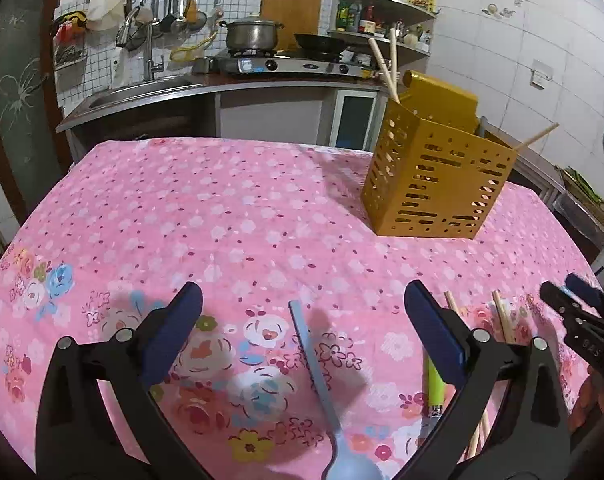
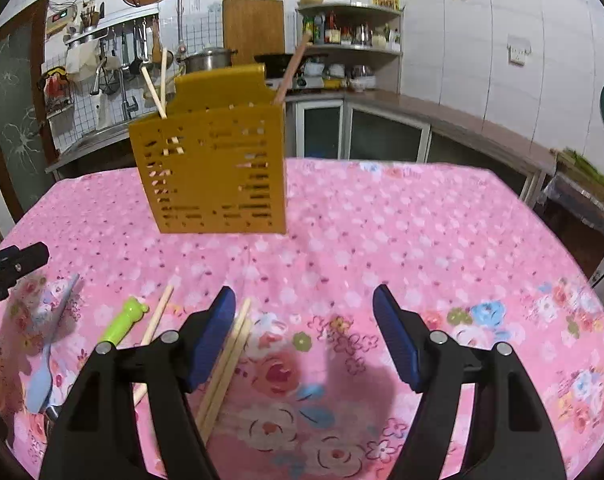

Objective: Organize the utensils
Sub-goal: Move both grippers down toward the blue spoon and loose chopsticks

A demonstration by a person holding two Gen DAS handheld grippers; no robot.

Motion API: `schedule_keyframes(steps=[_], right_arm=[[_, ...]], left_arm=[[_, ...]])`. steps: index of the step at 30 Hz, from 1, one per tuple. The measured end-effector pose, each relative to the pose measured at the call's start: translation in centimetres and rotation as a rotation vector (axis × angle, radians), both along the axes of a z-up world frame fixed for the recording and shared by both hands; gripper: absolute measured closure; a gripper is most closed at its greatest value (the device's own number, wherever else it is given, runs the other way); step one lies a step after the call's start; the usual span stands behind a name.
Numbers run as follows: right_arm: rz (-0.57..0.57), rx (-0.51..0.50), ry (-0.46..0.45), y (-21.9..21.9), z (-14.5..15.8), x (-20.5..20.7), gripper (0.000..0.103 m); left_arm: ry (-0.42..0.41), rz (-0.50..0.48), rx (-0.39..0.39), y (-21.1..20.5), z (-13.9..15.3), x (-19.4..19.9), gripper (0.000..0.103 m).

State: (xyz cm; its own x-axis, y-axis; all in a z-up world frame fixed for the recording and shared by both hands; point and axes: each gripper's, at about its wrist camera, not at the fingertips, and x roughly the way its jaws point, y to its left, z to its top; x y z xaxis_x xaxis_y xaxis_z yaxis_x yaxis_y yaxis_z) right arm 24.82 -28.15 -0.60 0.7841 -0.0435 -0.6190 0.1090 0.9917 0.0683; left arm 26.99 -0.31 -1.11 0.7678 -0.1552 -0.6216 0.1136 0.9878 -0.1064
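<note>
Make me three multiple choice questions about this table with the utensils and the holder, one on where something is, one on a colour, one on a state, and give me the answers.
1. Where does the spoon lie?
A. On the tablecloth between the left gripper's fingers
B. Inside the holder
C. On the stove

2. What colour is the holder?
A. Blue
B. Mustard yellow
C. White

3. How is the right gripper?
A. Shut on a chopstick
B. Shut on the spoon
C. Open and holding nothing

Answers:
1. A, the left wrist view shows the pale blue spoon flat on the pink tablecloth, between the fingers of the left gripper.
2. B, the slotted holder is mustard yellow in both views.
3. C, its blue pads stand wide apart with only cloth between them; the loose chopsticks lie beside its left finger.
</note>
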Motion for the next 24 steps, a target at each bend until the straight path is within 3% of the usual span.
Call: schedule_keyframes(steps=[5,10,24], right_arm=[[0.009,-0.001,0.03,0.4,-1.0,0.0,0.033],[-0.028,0.033,0.05,-0.3,-1.6,-0.1,0.033],[-0.019,0.025,0.081,-0.2,-1.9,0.4,0.033]], left_arm=[[0.012,-0.009,-0.018,0.2,-0.5,-0.1,0.005],[0.037,-0.008,0.043,-0.4,-1.5,0.4,0.005],[0.098,0.002,0.047,-0.5,-2.3,0.7,0.005]])
